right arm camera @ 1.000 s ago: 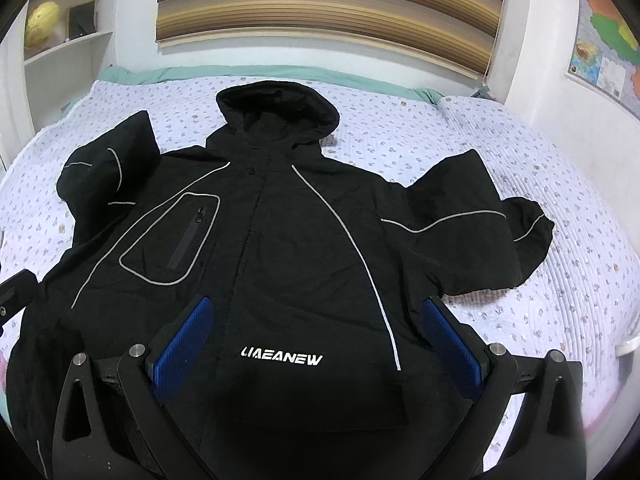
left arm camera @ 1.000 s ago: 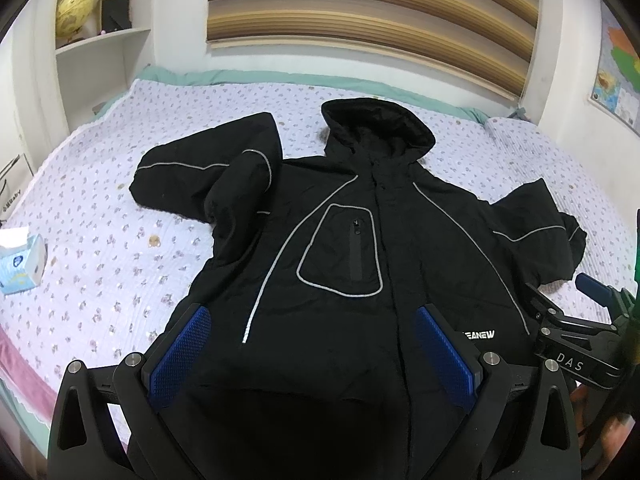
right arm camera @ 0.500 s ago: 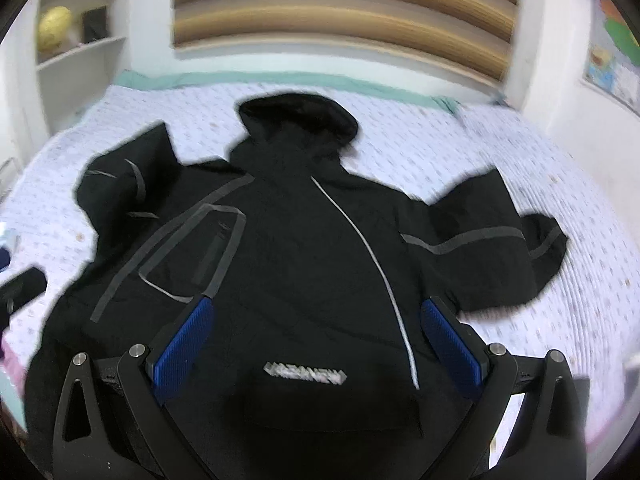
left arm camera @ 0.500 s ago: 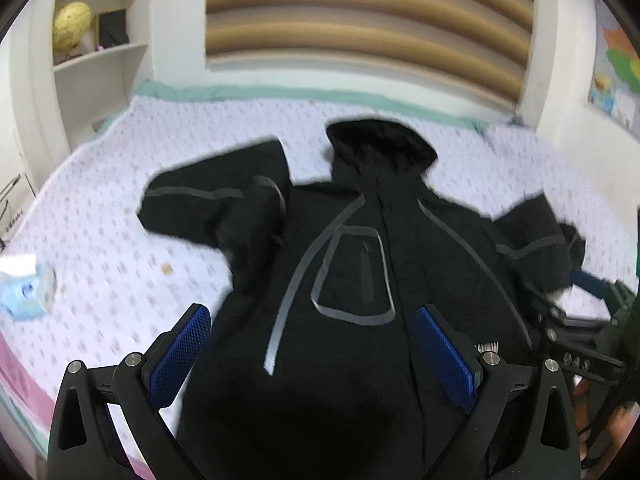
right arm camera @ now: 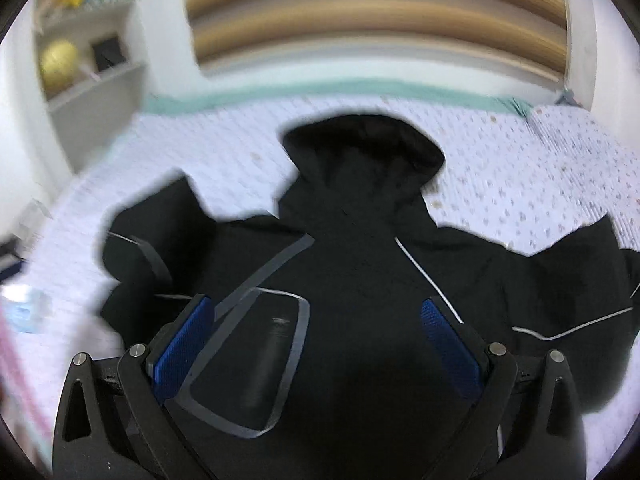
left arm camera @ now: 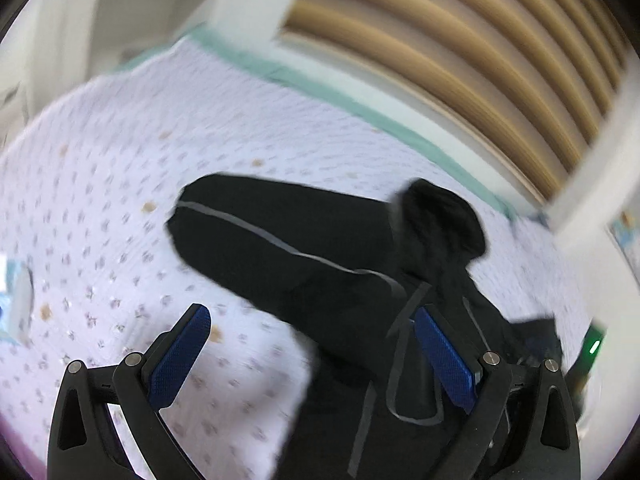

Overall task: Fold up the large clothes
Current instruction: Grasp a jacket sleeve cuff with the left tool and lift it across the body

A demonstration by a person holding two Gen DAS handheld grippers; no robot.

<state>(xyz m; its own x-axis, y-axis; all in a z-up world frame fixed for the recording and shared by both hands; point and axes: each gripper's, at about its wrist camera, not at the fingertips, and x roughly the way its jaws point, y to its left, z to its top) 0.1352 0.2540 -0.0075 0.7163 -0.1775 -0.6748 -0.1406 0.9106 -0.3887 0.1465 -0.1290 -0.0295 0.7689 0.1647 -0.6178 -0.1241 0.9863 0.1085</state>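
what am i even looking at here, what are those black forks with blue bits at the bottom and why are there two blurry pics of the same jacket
Those forks are two hand-held grippers; a person carries one in each hand. Each has a wide-angle camera looking forward along its two fingers, so you get one picture per gripper.

In the left wrist view, the left gripper has blue-padded fingers spread apart with nothing between them. In the right wrist view, the right gripper is open and empty too.

Both look down on a black hooded jacket with grey stripes, lying front up on a bed with a pale flowered cover. Its hood points toward the striped headboard, and one sleeve stretches across the left picture. A shelf stands in the corner.

The blur suggests the cameras are moving. Nothing is held.
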